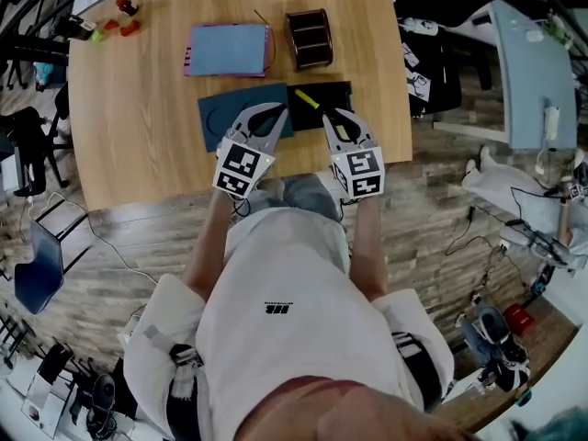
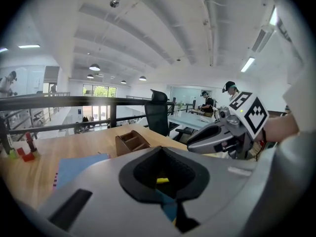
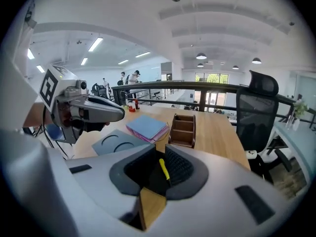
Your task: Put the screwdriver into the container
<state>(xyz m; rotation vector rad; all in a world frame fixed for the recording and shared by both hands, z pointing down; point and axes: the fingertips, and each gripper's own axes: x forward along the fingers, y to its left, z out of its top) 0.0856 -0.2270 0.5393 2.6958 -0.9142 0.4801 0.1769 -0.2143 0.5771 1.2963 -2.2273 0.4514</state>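
R claw (image 3: 158, 151) apart, screwdriver (image 3: 163, 168) at tips

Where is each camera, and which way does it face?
Head view: on the person's head, facing steeply down at the table; torso, arms, left gripper, right gripper show.
Left gripper view: rides that gripper, facing across the table; its jaws and the right gripper show.
Right gripper view: rides that gripper, facing likewise; its jaws and left gripper show.
All share the screwdriver and wooden organizer.

Left of the dark brown wooden compartment container (image 1: 309, 39), a light blue, pink-edged rectangular notebook (image 1: 227, 50); below the container, a yellow-handled slim screwdriver (image 1: 306, 98) on a black flat mat (image 1: 335, 89)
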